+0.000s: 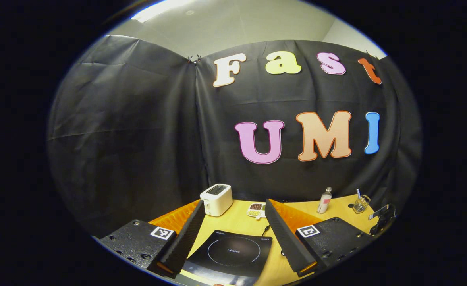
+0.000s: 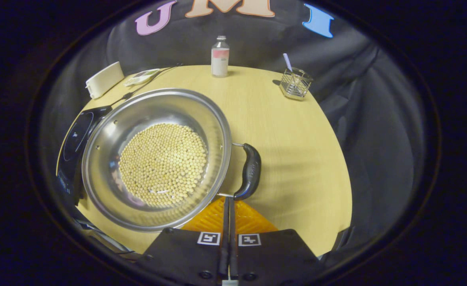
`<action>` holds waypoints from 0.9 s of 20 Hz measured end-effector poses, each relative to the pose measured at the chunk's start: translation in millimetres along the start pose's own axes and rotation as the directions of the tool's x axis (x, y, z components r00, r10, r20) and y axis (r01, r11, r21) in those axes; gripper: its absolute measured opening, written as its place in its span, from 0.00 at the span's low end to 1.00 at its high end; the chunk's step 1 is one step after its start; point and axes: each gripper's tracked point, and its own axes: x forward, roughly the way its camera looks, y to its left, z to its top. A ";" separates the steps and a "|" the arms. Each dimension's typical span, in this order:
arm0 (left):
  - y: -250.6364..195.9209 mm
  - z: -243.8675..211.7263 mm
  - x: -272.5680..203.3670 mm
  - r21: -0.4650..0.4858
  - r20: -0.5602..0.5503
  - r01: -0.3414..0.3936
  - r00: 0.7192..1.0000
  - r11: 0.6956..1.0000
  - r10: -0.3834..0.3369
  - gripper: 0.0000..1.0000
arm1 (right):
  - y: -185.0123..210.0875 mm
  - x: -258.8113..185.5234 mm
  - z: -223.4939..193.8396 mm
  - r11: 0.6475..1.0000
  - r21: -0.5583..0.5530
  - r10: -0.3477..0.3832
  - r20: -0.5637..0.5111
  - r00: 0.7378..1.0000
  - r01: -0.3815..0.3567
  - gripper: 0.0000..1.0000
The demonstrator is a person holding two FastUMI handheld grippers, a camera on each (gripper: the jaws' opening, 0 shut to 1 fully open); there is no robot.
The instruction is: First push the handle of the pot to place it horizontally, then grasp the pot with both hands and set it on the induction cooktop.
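In the right gripper view a steel pot (image 2: 110,131) holding a layer of pale beans (image 2: 163,163) stands on the wooden table. Its black handle (image 2: 251,171) sticks out on wire brackets at the pot's right side. My right gripper (image 2: 228,200) is shut with nothing between its fingers. Its tips lie at the lower bracket of the handle, just left of the handle's near end. The black induction cooktop (image 2: 74,139) lies left of the pot and partly behind it. In the left gripper view my left gripper (image 1: 234,203) stands open above the cooktop (image 1: 233,252).
A white toaster (image 1: 216,199), a small dish (image 1: 256,209), a bottle (image 1: 325,200) and a wire basket (image 1: 361,203) stand along the table's back. The right gripper view also shows the bottle (image 2: 220,56), basket (image 2: 295,82) and toaster (image 2: 104,79). Bare wood (image 2: 297,159) lies right of the pot.
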 end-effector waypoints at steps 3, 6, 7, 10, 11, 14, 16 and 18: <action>-1.1 -1.6 0.3 0.002 -0.004 0.003 1.000 1.000 -0.003 0.97 | -0.6 0.1 -0.3 1.000 0.006 0.004 0.000 1.000 -0.004 0.03; -5.0 -8.6 1.3 0.001 -0.026 0.015 1.000 1.000 -0.015 0.97 | -1.8 -2.0 -2.2 1.000 0.006 -0.002 0.003 1.000 0.002 0.03; -8.0 -13.2 1.7 0.001 -0.041 0.026 0.999 1.000 -0.026 0.97 | -4.1 -4.0 -2.6 1.000 0.009 -0.011 0.005 1.000 0.011 0.03; -20.2 -34.0 5.3 0.001 -0.104 0.069 0.992 0.998 -0.068 0.97 | -10.9 -13.4 -9.4 0.999 0.033 -0.024 0.012 1.000 0.023 0.03; -24.0 -40.6 7.4 -0.002 -0.130 0.082 0.988 0.997 -0.082 0.97 | -13.3 -17.6 -10.8 0.999 0.046 -0.026 0.015 1.000 0.025 0.03; -45.0 -67.5 12.9 -0.034 -0.208 0.142 0.967 0.989 -0.146 0.98 | -20.8 -32.3 -8.9 0.996 0.080 -0.038 0.046 0.998 0.035 0.03; -54.9 -84.0 17.2 -0.035 -0.253 0.169 0.952 0.985 -0.173 0.98 | -26.1 -43.0 -1.9 0.995 0.096 -0.047 0.078 0.996 0.039 0.03; -63.4 -96.2 21.2 -0.023 -0.280 0.196 0.940 0.980 -0.194 1.00 | -29.5 -52.4 6.8 0.993 0.110 -0.052 0.108 0.993 0.040 0.03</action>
